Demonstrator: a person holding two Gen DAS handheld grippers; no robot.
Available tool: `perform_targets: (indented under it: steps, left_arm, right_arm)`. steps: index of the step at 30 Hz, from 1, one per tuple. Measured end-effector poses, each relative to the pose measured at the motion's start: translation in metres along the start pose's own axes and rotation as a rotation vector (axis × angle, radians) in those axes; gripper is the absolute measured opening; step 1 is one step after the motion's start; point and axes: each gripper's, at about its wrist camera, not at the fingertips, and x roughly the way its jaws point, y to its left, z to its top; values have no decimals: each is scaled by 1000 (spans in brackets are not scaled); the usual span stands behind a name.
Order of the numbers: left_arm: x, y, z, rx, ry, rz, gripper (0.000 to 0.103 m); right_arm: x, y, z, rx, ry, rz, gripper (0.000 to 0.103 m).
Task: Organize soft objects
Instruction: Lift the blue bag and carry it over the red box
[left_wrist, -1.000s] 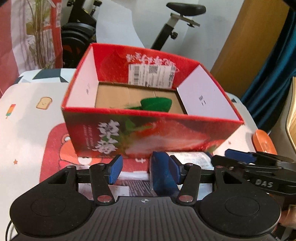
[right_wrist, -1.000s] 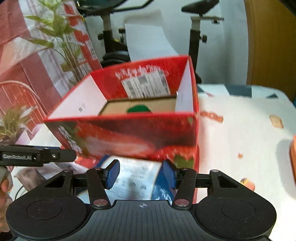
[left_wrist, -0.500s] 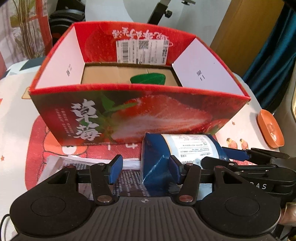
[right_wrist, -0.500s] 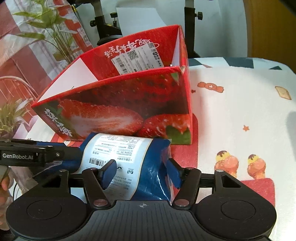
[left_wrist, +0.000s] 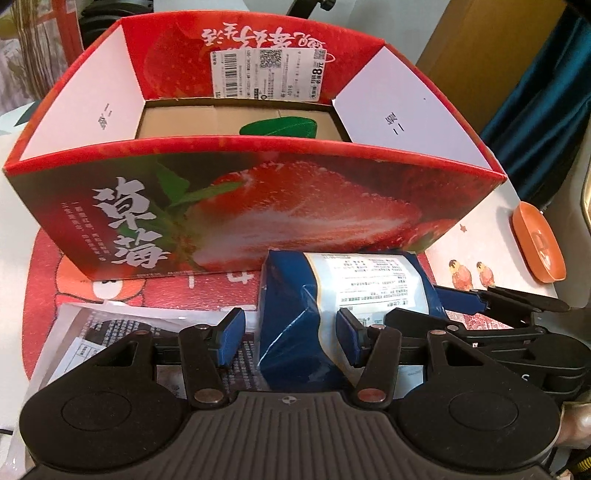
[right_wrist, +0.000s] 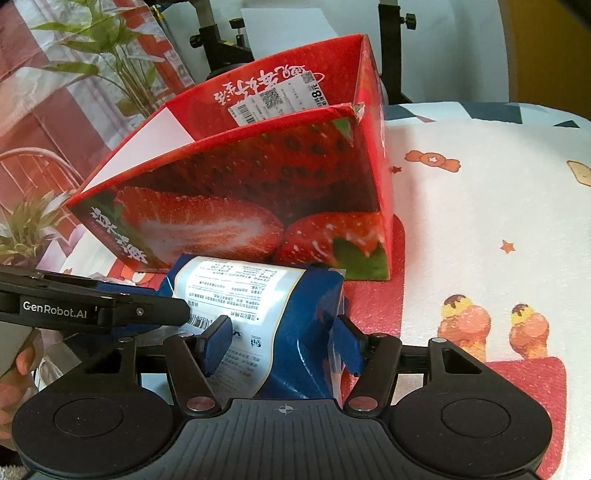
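A blue soft packet with a white label (left_wrist: 332, 295) lies on the table in front of the red strawberry box (left_wrist: 258, 206). My right gripper (right_wrist: 280, 341) has its pads on both sides of the packet (right_wrist: 266, 314) and grips it. My left gripper (left_wrist: 291, 332) is open; the packet's left end sits between its fingers, against the right pad only. The box (right_wrist: 240, 206) is open-topped, with a green object (left_wrist: 280, 127) on its cardboard floor.
A flat clear packet with dark print (left_wrist: 122, 332) lies under my left gripper. An orange dish (left_wrist: 539, 240) sits at the table's right edge. The tablecloth (right_wrist: 480, 221) has cartoon prints. Plants (right_wrist: 110, 66) and an exercise bike stand behind the box.
Both grippers have come down and closer to the box front. The blue packet has come fully between the right gripper's pads and is now gripped there.
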Motion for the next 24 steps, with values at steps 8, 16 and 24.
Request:
perform_targets:
  steps: [8,16,24]
  left_arm:
    - [6,-3,0,13,15,-39,45]
    - [-3,-2,-2,27,-13,-60,32]
    - [-27,-4,-2,64,-62,-98,32]
  right_arm:
    - [0,1,-1,-14,2,4,54]
    - [-13,11,3,-61,-21,-12,40]
    - [-49,27,12,-144,-80,-10,35]
